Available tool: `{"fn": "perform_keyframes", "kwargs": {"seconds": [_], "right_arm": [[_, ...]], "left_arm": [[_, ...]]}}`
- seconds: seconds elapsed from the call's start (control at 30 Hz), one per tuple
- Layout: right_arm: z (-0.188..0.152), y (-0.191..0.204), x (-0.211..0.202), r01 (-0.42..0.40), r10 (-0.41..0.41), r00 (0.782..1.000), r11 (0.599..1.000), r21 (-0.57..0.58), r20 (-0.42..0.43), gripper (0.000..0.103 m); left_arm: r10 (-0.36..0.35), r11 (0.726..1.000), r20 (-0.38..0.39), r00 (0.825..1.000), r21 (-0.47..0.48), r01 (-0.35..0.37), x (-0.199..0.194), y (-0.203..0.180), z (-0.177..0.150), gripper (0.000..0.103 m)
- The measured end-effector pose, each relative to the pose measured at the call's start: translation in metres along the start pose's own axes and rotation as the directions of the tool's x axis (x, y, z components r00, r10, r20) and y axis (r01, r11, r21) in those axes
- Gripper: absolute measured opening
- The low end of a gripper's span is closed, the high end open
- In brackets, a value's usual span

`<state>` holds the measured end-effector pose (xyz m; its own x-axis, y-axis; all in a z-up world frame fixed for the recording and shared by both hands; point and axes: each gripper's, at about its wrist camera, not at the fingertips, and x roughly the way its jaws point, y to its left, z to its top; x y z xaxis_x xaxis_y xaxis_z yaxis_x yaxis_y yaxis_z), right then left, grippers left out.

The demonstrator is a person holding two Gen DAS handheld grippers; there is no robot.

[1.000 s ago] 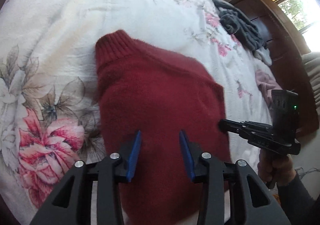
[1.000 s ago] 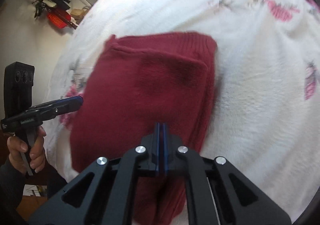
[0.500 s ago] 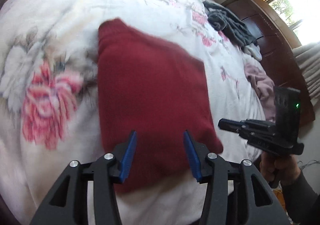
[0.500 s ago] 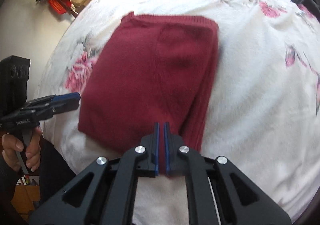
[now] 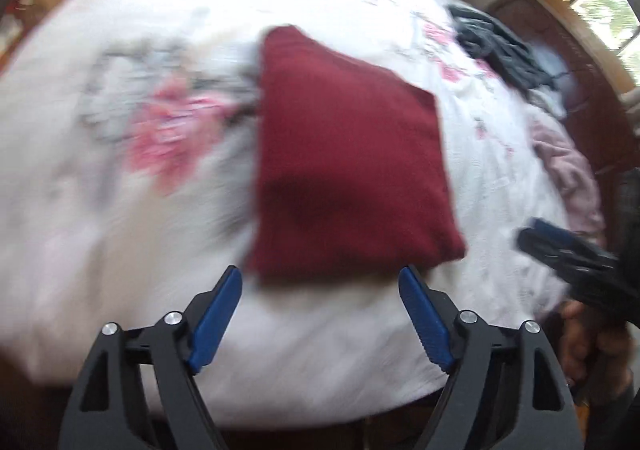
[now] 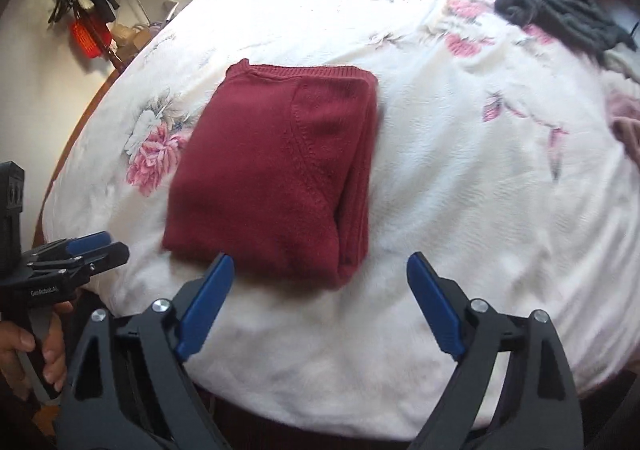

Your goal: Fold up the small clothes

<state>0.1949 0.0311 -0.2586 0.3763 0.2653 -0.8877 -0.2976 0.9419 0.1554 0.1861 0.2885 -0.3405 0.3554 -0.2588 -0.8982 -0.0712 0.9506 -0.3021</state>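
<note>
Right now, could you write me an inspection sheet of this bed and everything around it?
Surface: white floral blanket covering the bed.
Job's things: red sweater, folded into a neat rectangle, lying flat.
Clutter: dark grey garment and pink garment towards the far right of the bed.
Grippers: left gripper open, holding nothing; right gripper open, holding nothing; both clear of the sweater.
Cables: nothing seen.
Surroundings: dark wooden headboard, window, a rack of hanging items by the wall.
</note>
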Motion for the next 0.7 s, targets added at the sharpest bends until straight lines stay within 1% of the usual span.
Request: {"fn": "perform_keyframes", "kwargs": {"seconds": [0.03,0.07,0.13,0.17,0.23,0.27,0.33,0.37,0.4,0.47,0.5,0.57,0.63,0.67,0.7], "right_arm": [[-0.008,0.003,-0.007,0.029,-0.029,1.0,1.0,-0.002,0.003,0.093],[-0.02,0.009,-0.015,0.071,-0.071,0.998,0.998,-0.001,-0.004,0.095],[-0.04,0.018,-0.03,0.111,-0.111,0.993,0.994,0.005,-0.031,0.095],[-0.045,0.018,-0.038,0.13,-0.129,0.991,0.991,0.01,-0.037,0.095],[-0.058,0.029,-0.057,0.18,-0.18,0.983,0.984,0.016,-0.021,0.095],[-0.066,0.035,-0.071,0.218,-0.218,0.976,0.976,0.012,-0.001,0.095],[-0.072,0.049,-0.098,0.283,-0.283,0.959,0.959,-0.007,0.02,0.097],[-0.072,0.057,-0.113,0.312,-0.311,0.95,0.95,-0.023,0.033,0.097],[-0.074,0.065,-0.129,0.321,-0.319,0.946,0.946,-0.038,0.057,0.097],[-0.071,0.077,-0.162,0.325,-0.317,0.938,0.945,-0.037,0.138,0.097],[-0.07,0.079,-0.178,0.314,-0.305,0.937,0.949,-0.031,0.169,0.097],[-0.066,0.086,-0.207,0.277,-0.267,0.94,0.961,-0.018,0.213,0.098],[-0.062,0.09,-0.23,0.249,-0.241,0.941,0.968,-0.006,0.236,0.099],[-0.06,0.091,-0.241,0.233,-0.225,0.944,0.972,-0.005,0.241,0.099],[-0.058,0.092,-0.249,0.225,-0.218,0.946,0.974,-0.004,0.241,0.099]], "left_arm": [[0.004,1.0,-0.005,1.0,-0.009,-0.004,-0.01,0.002,-0.009,0.084],[0.036,0.999,0.004,0.999,-0.016,-0.036,-0.021,-0.002,-0.018,0.087],[0.093,0.996,0.035,0.995,0.01,-0.093,-0.041,-0.007,-0.033,0.087],[0.123,0.992,0.045,0.991,0.034,-0.125,-0.049,-0.013,-0.039,0.087],[0.198,0.976,0.078,0.977,0.081,-0.204,-0.073,-0.023,-0.054,0.088],[0.239,0.964,0.109,0.965,0.09,-0.249,-0.088,-0.028,-0.061,0.088],[0.272,0.953,0.159,0.949,0.093,-0.289,-0.117,-0.036,-0.069,0.088],[0.275,0.949,0.175,0.945,0.11,-0.296,-0.133,-0.041,-0.072,0.088],[0.269,0.946,0.184,0.945,0.132,-0.295,-0.145,-0.047,-0.074,0.088],[0.255,0.943,0.224,0.941,0.156,-0.293,-0.173,-0.058,-0.074,0.088],[0.238,0.944,0.261,0.935,0.164,-0.286,-0.193,-0.065,-0.074,0.088],[0.209,0.947,0.299,0.931,0.177,-0.269,-0.221,-0.073,-0.074,0.09],[0.199,0.95,0.328,0.924,0.165,-0.263,-0.247,-0.078,-0.071,0.091],[0.192,0.953,0.333,0.923,0.161,-0.256,-0.257,-0.08,-0.07,0.091],[0.173,0.958,0.331,0.928,0.162,-0.236,-0.268,-0.081,-0.069,0.091]]}}
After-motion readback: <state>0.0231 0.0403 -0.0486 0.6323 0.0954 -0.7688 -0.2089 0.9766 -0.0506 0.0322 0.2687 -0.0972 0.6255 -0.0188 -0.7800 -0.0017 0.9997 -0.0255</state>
